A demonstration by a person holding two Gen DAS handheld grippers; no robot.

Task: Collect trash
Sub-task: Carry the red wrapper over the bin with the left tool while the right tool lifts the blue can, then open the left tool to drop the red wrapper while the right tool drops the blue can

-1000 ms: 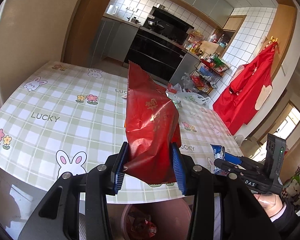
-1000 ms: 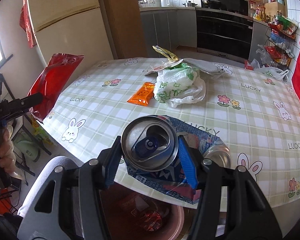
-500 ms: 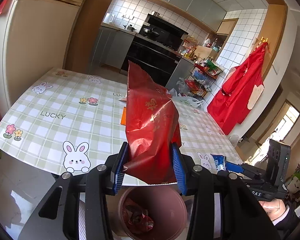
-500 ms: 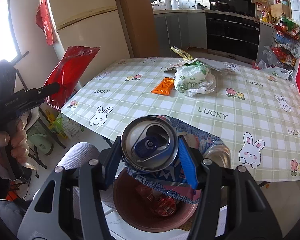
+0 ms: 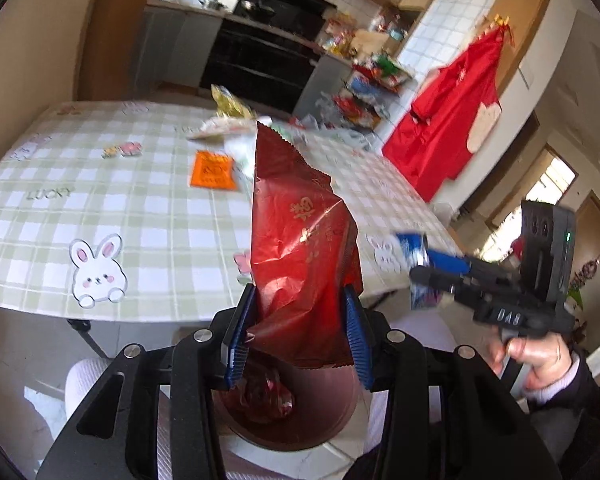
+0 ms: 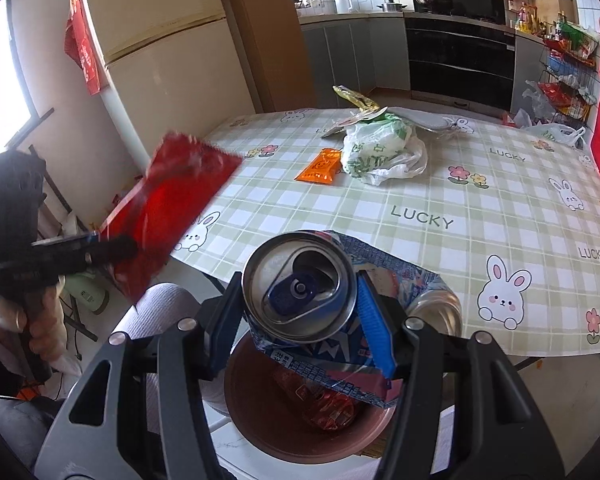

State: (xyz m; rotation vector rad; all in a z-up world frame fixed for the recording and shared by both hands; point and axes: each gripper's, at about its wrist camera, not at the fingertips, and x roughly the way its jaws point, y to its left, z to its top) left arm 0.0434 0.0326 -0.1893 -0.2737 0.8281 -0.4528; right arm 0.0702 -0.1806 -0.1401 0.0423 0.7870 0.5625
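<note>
Gripping a crinkled red foil wrapper, left claw.

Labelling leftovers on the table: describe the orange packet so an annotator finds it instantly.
On the checked table, find the white-and-green plastic bag near the middle. The orange packet lies flat touching the bag on the fridge side. It is the only orange thing, small and rectangular, unlike the crumpled bag.

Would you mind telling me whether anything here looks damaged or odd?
Yes: the blue can in the right hand-held gripper is torn open, its printed wall unrolled into a jagged flat sheet hanging over the bin.
</note>
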